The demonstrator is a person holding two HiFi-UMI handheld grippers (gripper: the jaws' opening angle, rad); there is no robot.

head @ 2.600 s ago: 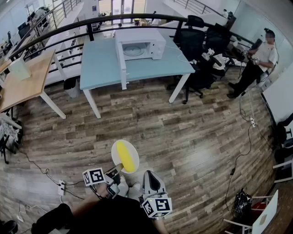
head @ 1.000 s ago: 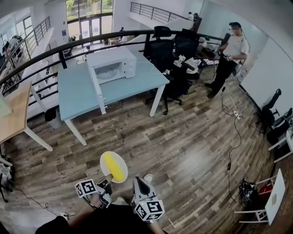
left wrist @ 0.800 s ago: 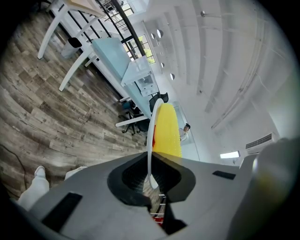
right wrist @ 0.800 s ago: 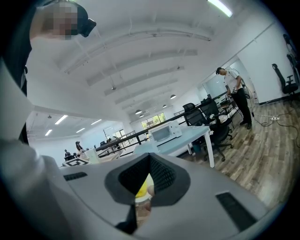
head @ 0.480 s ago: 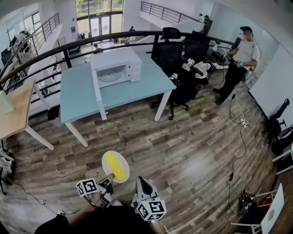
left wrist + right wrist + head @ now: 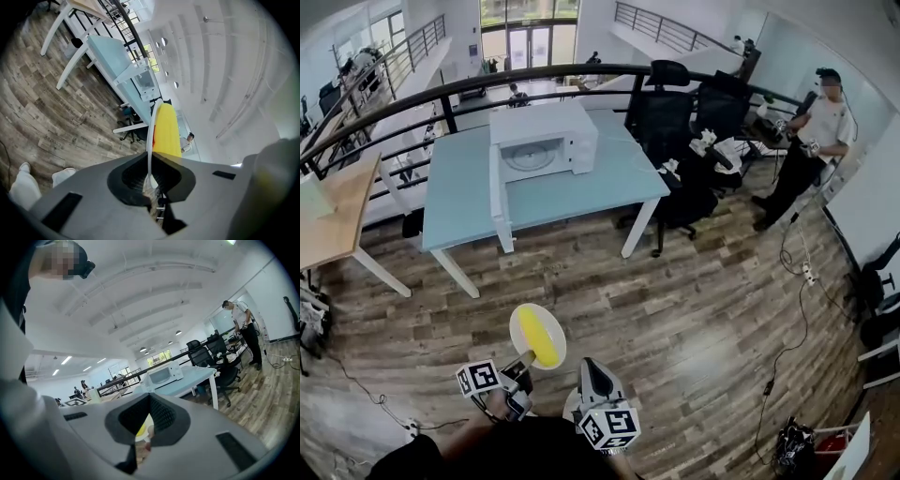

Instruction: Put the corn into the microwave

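**Corn on a plate, well short of the microwave**

The corn is a single yellow cob lying lengthwise on a small white round plate. The plate hangs above the wood floor, close in front of the person who holds the grippers. The left gripper is clenched on the plate's near rim. In the left gripper view the thin white edge runs straight into the meeting jaws, with the cob on the plate just beyond them. That rim is the only place where the gripper touches the plate, and nothing else bears it.

The right gripper is just beside the plate, on its right, and apart from it. In the right gripper view its jaws look drawn together with nothing between them — though the dark hollow behind the tips makes this hard to read. A bit of yellow and white shows through that hollow.

The microwave is white and stands near the back of a pale blue table, well apart from the plate across open floor. Its door is swung wide open to the left, and the round tray inside shows. Black office chairs crowd the table's right end. Farther right another person stands in a white shirt and dark trousers. A dark railing curves behind the table, and part of a wooden desk shows at the left edge.
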